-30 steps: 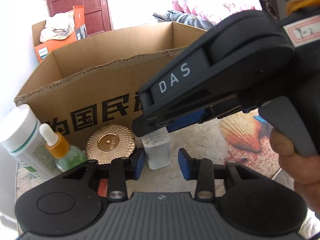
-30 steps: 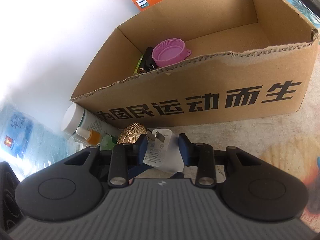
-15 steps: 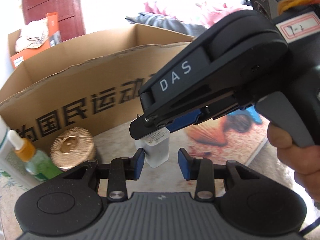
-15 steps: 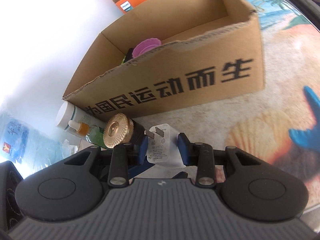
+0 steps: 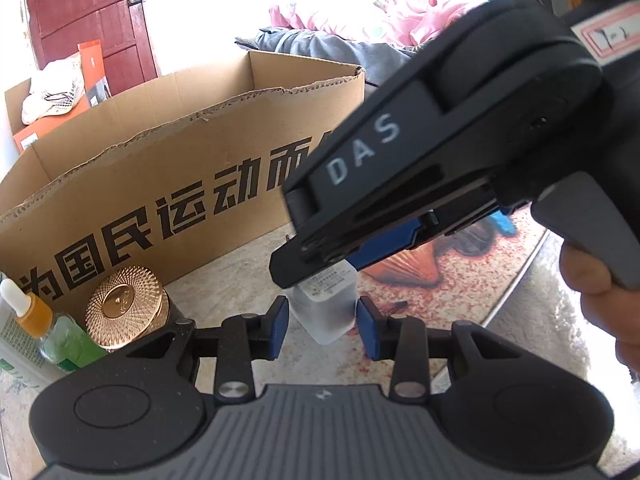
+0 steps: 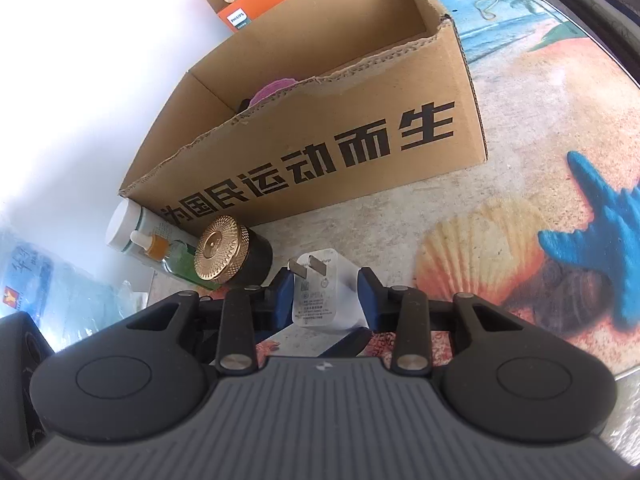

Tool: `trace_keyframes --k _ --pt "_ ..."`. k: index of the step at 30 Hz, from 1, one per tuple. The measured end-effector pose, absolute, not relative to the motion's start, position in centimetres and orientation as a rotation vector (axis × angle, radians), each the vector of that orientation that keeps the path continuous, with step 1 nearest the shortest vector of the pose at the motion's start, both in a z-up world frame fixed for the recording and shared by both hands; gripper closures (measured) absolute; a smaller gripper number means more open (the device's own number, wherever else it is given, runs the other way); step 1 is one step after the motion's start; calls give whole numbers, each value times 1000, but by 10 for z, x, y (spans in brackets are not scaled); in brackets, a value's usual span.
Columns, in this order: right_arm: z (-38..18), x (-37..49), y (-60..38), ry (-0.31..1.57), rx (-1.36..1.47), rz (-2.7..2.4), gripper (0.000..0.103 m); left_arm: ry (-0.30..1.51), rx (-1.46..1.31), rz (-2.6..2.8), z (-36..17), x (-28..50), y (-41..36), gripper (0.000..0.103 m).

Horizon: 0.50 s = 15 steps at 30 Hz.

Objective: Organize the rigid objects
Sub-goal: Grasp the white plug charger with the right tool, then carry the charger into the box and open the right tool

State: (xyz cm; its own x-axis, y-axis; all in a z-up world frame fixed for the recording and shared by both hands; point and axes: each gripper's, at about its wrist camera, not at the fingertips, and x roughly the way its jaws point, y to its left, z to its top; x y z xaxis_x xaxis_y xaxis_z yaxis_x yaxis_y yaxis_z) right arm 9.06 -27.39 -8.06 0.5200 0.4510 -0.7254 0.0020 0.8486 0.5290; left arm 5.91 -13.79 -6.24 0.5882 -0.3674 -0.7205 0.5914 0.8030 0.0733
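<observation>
A small white plug-in charger, boxy with rounded corners, two flat metal prongs at its top and grey printed text on its face, stands on a beach-print mat just in front of a brown cardboard box that bears large black Chinese characters. In the right wrist view the charger sits between the blue-padded fingers of the right gripper; the left pad looks to be against its side, while a narrow gap shows beside the right pad, so the jaws are spread and not clamped on it. In the left wrist view the same charger lies just ahead of the left gripper, whose fingers are parted with open space on both sides, holding nothing. The right gripper reaches down over the charger from the upper right at a slant (its black body is marked "DAS"), with the person's right hand wrapped round the trigger handle. To the left of the charger, along the front of the box, stand a dark jar with a gold patterned lid, a green dropper bottle with an orange collar and a white-capped tube. Something pink shows inside the box.
</observation>
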Motion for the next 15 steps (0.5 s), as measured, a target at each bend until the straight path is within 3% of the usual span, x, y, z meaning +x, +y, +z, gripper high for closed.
trace_keyframes --k 7,15 --pt "-91 96 -270 1017 517 272 62 745 335 -561 -70 61 -150 65" --pt "-82 86 -271 989 517 261 67 720 340 -559 -71 52 -155 67"
